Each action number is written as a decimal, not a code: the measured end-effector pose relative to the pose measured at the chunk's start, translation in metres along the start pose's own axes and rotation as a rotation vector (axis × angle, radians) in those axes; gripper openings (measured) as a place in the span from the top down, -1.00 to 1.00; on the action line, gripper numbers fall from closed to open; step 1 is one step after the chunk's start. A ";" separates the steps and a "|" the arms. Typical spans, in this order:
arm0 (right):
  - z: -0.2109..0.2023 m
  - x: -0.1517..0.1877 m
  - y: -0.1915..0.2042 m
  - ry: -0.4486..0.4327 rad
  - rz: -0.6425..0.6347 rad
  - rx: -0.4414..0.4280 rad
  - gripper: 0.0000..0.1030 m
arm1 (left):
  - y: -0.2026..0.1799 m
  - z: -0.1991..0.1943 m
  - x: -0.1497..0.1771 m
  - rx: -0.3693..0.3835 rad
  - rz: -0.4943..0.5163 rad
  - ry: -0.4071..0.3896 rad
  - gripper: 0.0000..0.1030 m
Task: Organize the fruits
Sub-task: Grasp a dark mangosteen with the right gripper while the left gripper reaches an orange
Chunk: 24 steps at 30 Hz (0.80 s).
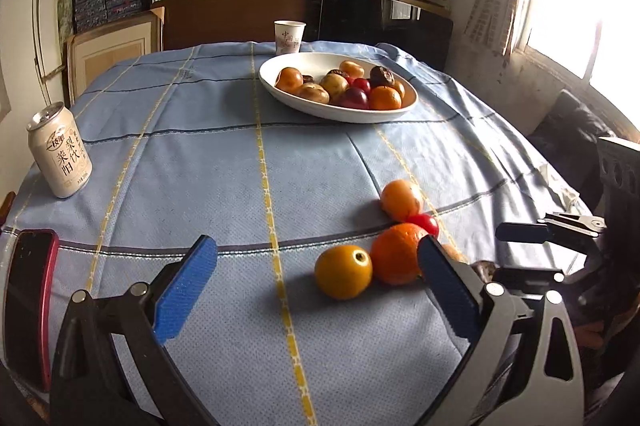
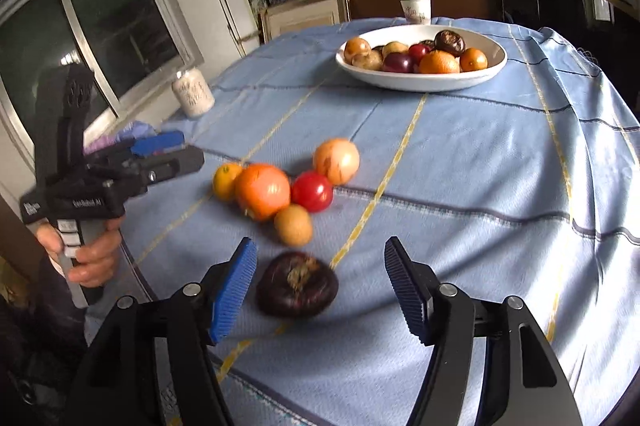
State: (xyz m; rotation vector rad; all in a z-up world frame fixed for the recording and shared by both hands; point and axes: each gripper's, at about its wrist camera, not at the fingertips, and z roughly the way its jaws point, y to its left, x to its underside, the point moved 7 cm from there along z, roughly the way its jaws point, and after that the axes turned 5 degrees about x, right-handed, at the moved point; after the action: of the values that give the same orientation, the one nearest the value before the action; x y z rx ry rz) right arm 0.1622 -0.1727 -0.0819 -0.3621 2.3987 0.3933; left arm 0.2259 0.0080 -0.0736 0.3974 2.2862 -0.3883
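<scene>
Dark fruit (image 2: 297, 284) between right tool (image 2: 320, 290) pads, hidden from left wrist.

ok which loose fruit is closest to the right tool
The dark purple wrinkled fruit, lying just ahead between the open right tool fingers. The orange, red and yellow fruits sit farther up the cloth.

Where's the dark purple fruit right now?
In the right wrist view the dark purple fruit lies on the tablecloth between the open right gripper fingers, just nearer the camera than the small brown fruit.
</scene>
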 end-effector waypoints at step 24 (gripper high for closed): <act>0.009 0.011 0.013 0.027 -0.051 0.060 0.07 | -0.010 -0.005 0.005 0.050 0.050 -0.003 -0.91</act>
State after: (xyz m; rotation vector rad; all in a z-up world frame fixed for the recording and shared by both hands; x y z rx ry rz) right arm 0.1546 -0.1591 -0.0937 -0.4025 2.4168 0.2946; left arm 0.2154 0.0017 -0.0719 0.4780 2.2624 -0.4211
